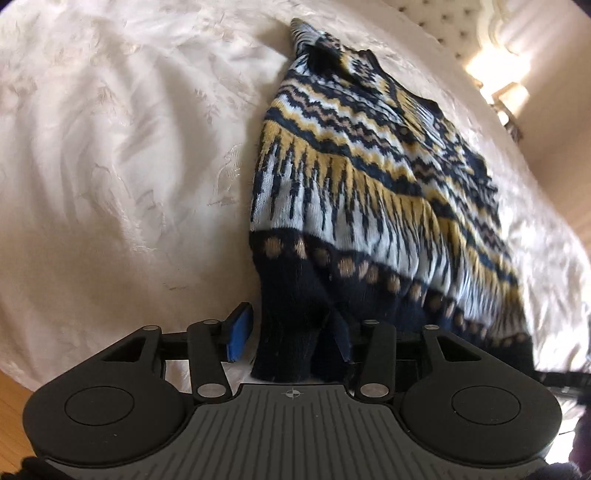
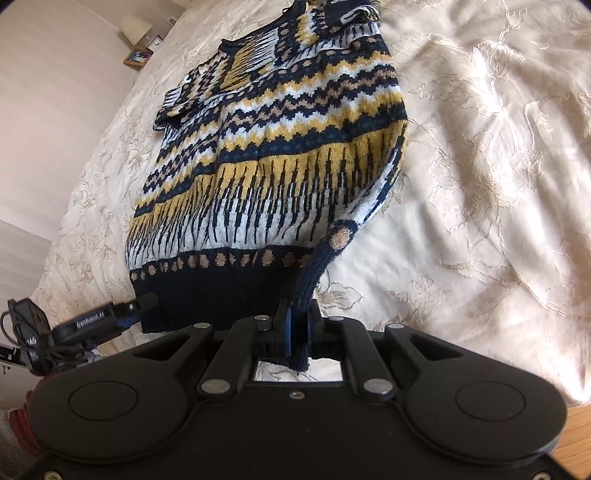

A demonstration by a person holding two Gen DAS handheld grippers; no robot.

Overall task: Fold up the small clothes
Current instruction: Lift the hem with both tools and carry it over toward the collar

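A knitted sweater [image 1: 369,173] with navy, yellow and white zigzag bands lies on a cream bedspread [image 1: 110,166]. Its navy hem faces both grippers. In the left wrist view my left gripper [image 1: 291,332] straddles one hem corner. The jaws stand apart, and its blue left pad [image 1: 240,332] is clear of the cloth, while the other finger is mostly hidden behind the hem. In the right wrist view my right gripper [image 2: 297,326] is shut on the other hem corner of the sweater [image 2: 277,147], pulling it into a taut strip. The left gripper [image 2: 122,312] shows at the hem's far end.
The embroidered bedspread [image 2: 480,166] spreads around the sweater on both sides. A tufted headboard [image 1: 450,26] stands behind it. A lamp [image 2: 136,24] and a framed picture [image 2: 138,57] sit beside the bed. Wooden floor [image 2: 576,424] shows below the bed's near edge.
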